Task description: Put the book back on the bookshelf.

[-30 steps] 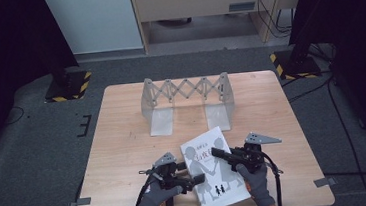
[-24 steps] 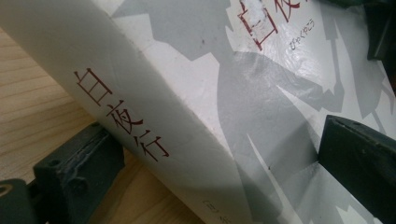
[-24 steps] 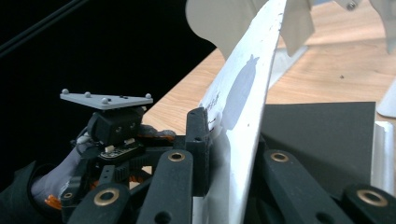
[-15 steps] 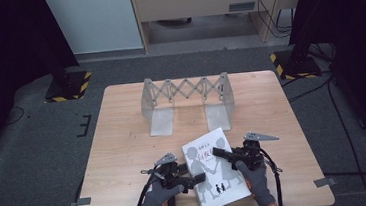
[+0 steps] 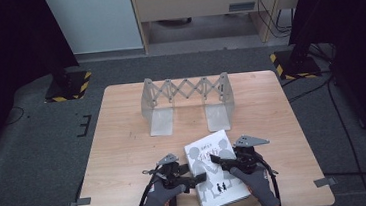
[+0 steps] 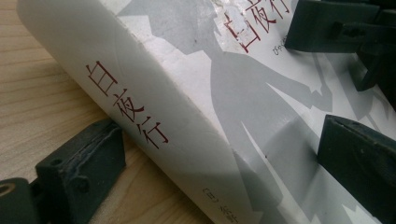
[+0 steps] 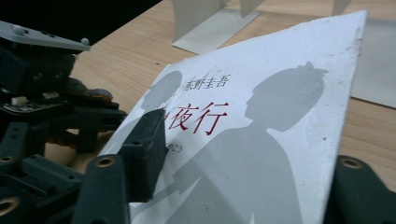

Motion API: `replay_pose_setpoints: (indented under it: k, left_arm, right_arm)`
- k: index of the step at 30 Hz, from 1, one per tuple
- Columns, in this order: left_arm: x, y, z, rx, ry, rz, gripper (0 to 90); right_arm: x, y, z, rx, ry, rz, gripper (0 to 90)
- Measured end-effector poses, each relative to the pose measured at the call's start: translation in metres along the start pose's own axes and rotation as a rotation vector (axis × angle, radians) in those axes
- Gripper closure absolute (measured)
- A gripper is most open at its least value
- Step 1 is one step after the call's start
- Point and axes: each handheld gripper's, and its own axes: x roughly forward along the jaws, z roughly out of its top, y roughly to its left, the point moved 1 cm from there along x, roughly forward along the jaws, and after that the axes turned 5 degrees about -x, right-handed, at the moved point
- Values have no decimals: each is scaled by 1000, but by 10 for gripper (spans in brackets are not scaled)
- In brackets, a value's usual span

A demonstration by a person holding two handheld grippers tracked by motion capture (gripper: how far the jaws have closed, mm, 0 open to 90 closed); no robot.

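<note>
A white book (image 5: 218, 193) with grey silhouettes and red title characters lies near the table's front edge. My left gripper (image 5: 196, 181) is at its left side. In the left gripper view, the gripper (image 6: 219, 168) is open across the spine (image 6: 130, 112), with one jaw on the wood and the other over the cover. My right gripper (image 5: 217, 159) reaches over the book from the right. It (image 7: 252, 177) is open, with one jaw on the cover (image 7: 261, 116) and the other past the book's edge. The book looks slightly tilted.
A grey metal expanding bookend rack (image 5: 186, 89) stands upright at the table's far middle, its two flat base plates pointing toward me. The wooden table (image 5: 125, 153) has bare surface left and right of the book. Gloved hands hold both grippers at the front edge.
Both grippers and the book have shifted slightly toward the front edge. The book's angle has straightened a little.
</note>
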Motion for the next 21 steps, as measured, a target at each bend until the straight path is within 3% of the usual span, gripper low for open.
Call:
replay_pose_setpoints:
  k: [4,7,11,15,17,21]
  left_arm:
    - [0,-1,0,5,-1,12,12]
    - [1,-2,-1,7,-2,24,17]
    - [1,-3,-1,15,2,40,36]
    - [0,-3,0,27,8,53,59]
    - [1,-3,0,25,6,53,61]
    - [1,-4,0,25,4,57,62]
  right_arm:
    - [-2,-1,-3,-29,7,-57,296]
    - [-6,-5,-4,-34,5,-96,298]
    - [-4,-12,-11,24,18,-81,290]
    - [-5,-16,-15,30,62,-101,273]
    - [-4,-20,-19,70,65,-86,271]
    - [-3,-21,-20,82,69,-81,265]
